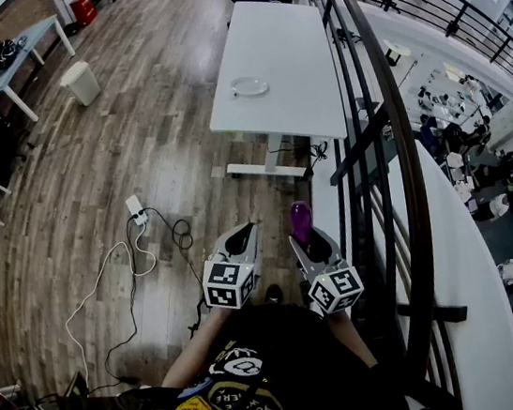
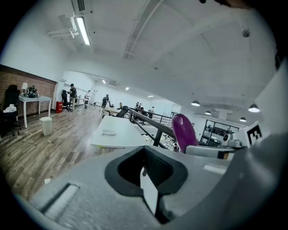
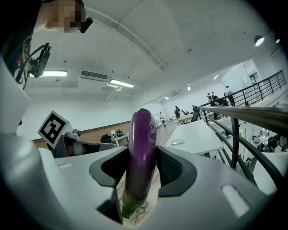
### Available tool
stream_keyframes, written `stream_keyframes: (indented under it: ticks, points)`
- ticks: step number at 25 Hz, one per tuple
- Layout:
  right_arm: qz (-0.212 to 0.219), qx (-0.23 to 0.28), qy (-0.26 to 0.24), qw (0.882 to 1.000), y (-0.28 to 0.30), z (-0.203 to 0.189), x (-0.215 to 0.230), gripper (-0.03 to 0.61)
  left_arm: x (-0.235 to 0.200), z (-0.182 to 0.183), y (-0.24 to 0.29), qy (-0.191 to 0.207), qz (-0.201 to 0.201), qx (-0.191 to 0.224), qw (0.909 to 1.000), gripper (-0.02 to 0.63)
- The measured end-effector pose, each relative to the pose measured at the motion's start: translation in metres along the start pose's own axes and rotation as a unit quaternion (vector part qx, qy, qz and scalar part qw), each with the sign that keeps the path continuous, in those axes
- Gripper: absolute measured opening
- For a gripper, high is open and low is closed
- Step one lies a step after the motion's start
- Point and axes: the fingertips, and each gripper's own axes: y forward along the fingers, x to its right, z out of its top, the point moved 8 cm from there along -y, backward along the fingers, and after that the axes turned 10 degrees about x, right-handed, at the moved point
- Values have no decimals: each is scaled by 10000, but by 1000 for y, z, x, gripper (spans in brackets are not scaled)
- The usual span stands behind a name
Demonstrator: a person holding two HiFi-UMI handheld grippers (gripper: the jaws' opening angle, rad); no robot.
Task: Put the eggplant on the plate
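The eggplant [image 3: 143, 134] has a smooth, glossy purple skin. My right hand-held gripper [image 3: 144, 173] and left hand-held gripper [image 2: 146, 170] are matt grey plastic, faintly grainy, with black ribbed pads [image 3: 174, 167] that look rubbery. The bench [image 1: 283, 53] top is smooth, matt white; the plate [image 1: 249, 86] on it looks pale and glossy. The floor [image 1: 131, 122] is wood planks with a dull sheen, the railing [image 1: 386, 115] dark metal.

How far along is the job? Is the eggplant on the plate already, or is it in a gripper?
Done: the eggplant is picked up, clamped upright in the jaws of the right gripper. In hand: it is held over the wooden floor, away from the white table. Left: reach the table and set it on the plate, which holds nothing. The left gripper is shut and empty.
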Motion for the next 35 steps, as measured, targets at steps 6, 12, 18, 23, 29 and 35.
stream_keyframes:
  ticks: [6,12,18,23,29,35]
  points:
    - [-6,-47,-22,10000,1,2,-4,196,-4,-5,-8,-59,-2,-18,10000,5]
    - [78,-107,-28,9999,6,-1,-10,196,-9,-5,-12,-98,0,-31,9999,5]
    - [54,-103,-77,9999,18,-4,-15,198,-20,-2,-12,-106,-26,-15,9999,5]
    - [124,-50,-107,9999,32,-2,-26,198,-38,3,-12,-162,-57,86,9998,5]
    - [14,-19,-144,9999,45,-3,-38,198,-60,11,-4,-158,-231,137,9995,5]
    - [-54,-132,205,9997,59,-18,-41,198,-66,0,5,-314,-339,-39,9989,5]
